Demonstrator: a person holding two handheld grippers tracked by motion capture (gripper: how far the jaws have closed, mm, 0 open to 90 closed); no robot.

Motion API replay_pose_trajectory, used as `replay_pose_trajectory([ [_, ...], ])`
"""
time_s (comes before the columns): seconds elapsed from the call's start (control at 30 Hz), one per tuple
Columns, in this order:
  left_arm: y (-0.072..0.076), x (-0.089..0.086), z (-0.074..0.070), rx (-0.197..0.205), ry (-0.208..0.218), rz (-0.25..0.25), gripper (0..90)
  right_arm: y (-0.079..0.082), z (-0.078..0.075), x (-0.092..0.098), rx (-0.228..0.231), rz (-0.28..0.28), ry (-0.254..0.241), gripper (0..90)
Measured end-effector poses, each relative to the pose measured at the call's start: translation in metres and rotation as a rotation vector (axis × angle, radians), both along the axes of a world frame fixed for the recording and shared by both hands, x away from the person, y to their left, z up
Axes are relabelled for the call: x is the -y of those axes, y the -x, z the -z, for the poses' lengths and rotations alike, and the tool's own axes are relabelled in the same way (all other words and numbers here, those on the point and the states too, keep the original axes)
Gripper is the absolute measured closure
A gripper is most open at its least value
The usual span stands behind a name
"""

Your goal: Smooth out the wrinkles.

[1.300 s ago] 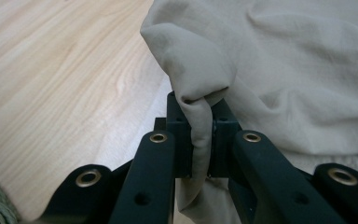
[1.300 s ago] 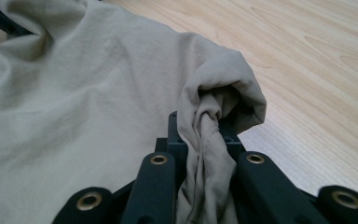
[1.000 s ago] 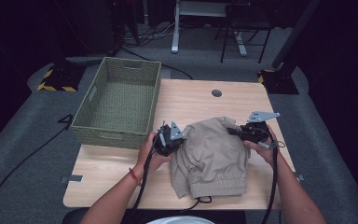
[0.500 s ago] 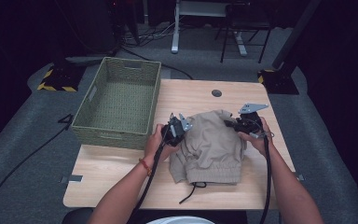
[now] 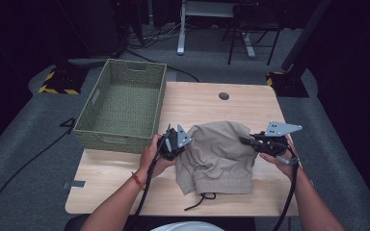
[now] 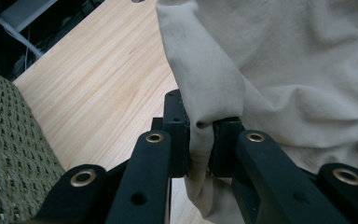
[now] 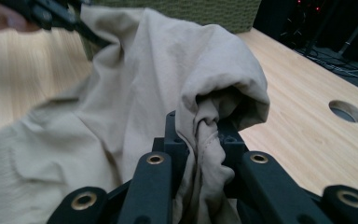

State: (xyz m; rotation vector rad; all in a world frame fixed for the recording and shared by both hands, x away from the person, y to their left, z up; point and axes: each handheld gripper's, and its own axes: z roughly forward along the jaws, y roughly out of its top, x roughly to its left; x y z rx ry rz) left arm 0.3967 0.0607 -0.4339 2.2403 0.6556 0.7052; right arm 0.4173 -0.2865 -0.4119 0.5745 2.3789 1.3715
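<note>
Currently the person is holding a crumpled beige cotton garment with a ribbed elastic hem (image 5: 219,156) between two handheld grippers over the light wooden tabletop (image 5: 207,103). The left gripper (image 5: 179,139) is pinching the garment's left edge; in the left gripper view a fold of beige cloth is sitting squeezed between the two black jaws, pads pressing on it from both sides. The right gripper (image 5: 244,141) is clamping the garment's right edge; in the right gripper view a bunched seam of the fabric is wedged between the jaws, which are standing narrow around it. Both pairs of jaws have just been easing open slightly, cloth remaining between them in each.

The garment is lying near the middle of the table, toward the person's side, its upper part lifted and stretched between the grippers, its ribbed hem resting on the wood at the near end. A dark drawstring cord (image 5: 200,199) is trailing from the hem onto the tabletop toward the near edge. The left hand (image 5: 156,154) is wrapping the left gripper's body, a red band showing on that wrist; the right hand (image 5: 282,161) is gripping the right gripper under its grey three-cornered plate (image 5: 280,128).

A green woven rectangular basket (image 5: 120,139) is sitting at the table's left side, just beside the left gripper. A round cable hole (image 5: 224,96) is showing in the tabletop beyond the garment, well apart from it.
</note>
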Motion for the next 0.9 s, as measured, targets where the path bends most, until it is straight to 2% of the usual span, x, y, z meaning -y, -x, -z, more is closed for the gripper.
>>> replay_pose_trajectory([
  [0.07, -0.002, 0.001, 0.001, -0.01, -0.002, 0.003, 80.6, 0.001, 0.005, 0.002, -0.011, -0.016, -0.008, 79.7],
  [0.2, -0.011, 0.006, 0.001, -0.034, -0.01, 0.0, 80.7, -0.009, 0.011, 0.006, -0.054, 0.036, -0.007, 80.1],
  [0.27, -0.015, 0.01, -0.001, -0.042, -0.013, 0.0, 80.7, -0.017, 0.012, 0.004, -0.058, 0.072, 0.018, 80.2],
  [0.37, -0.026, 0.013, -0.005, -0.048, -0.022, -0.013, 80.8, -0.03, 0.01, 0.001, -0.044, 0.115, 0.056, 80.2],
  [0.43, -0.029, 0.014, -0.008, -0.044, -0.029, -0.022, 80.8, -0.034, 0.008, 0.0, -0.037, 0.127, 0.056, 80.2],
  [0.47, -0.03, 0.014, -0.012, -0.024, -0.031, -0.029, 80.7, -0.039, -0.001, -0.003, -0.006, 0.144, 0.067, 80.1],
  [0.5, -0.03, 0.012, -0.016, -0.007, -0.014, -0.032, 80.7, -0.039, -0.001, -0.003, -0.006, 0.144, 0.067, 80.1],
  [0.53, -0.026, 0.009, -0.021, 0.013, 0.011, -0.034, 80.8, -0.037, -0.005, -0.004, 0.02, 0.15, 0.057, 80.1],
  [0.6, -0.012, 0.005, -0.024, 0.082, 0.027, -0.008, 80.4, -0.024, -0.014, -0.004, 0.078, 0.119, 0.022, 79.9],
  [0.63, 0.001, 0.003, -0.02, 0.147, 0.002, 0.016, 80.4, -0.017, -0.016, -0.003, 0.106, 0.108, 0.023, 79.9],
  [0.67, 0.018, 0.0, -0.011, 0.183, -0.025, 0.072, 80.0, 0.008, -0.013, -0.002, 0.163, 0.046, 0.041, 79.7],
  [0.7, 0.029, -0.001, -0.002, 0.198, -0.044, 0.098, 79.9, 0.017, -0.009, -0.002, 0.181, 0.029, 0.072, 79.6],
  [0.73, 0.038, -0.003, 0.007, 0.197, -0.064, 0.117, 79.7, 0.029, -0.002, -0.002, 0.198, -0.002, 0.102, 79.3],
  [0.77, 0.046, -0.005, 0.016, 0.185, -0.074, 0.144, 79.4, 0.039, 0.006, 0.0, 0.194, -0.029, 0.109, 79.1],
  [0.9, 0.065, -0.011, 0.043, 0.113, -0.095, 0.191, 78.6, 0.068, 0.047, 0.006, 0.147, -0.066, 0.155, 77.1],
])
